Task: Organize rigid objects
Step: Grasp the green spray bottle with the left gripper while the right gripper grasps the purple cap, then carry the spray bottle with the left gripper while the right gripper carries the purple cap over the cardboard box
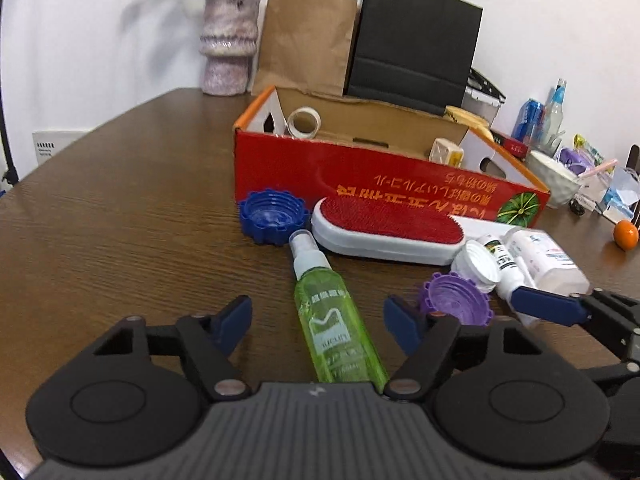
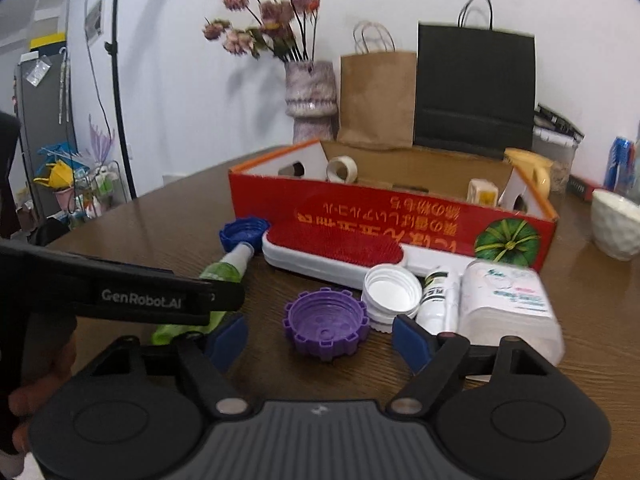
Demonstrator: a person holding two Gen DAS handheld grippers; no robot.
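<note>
A red cardboard box (image 1: 360,176) (image 2: 384,216) stands open on the brown table, holding a tape roll (image 1: 304,122) and a small cream item (image 1: 446,151). In front of it lie a blue cap (image 1: 274,216), a red-and-white lint brush (image 1: 386,230) (image 2: 336,250), a green spray bottle (image 1: 332,316) (image 2: 224,272), a purple cap (image 1: 456,298) (image 2: 326,320), a white cap (image 2: 392,292), a small white tube (image 2: 436,296) and a clear container (image 2: 506,304). My left gripper (image 1: 318,320) is open astride the green bottle. My right gripper (image 2: 320,340) is open around the purple cap.
A vase of flowers (image 1: 230,44), a brown paper bag (image 1: 306,46) and a black bag (image 1: 416,44) stand behind the box. A white bowl (image 2: 616,224), cans, bottles and an orange (image 1: 626,234) crowd the right side.
</note>
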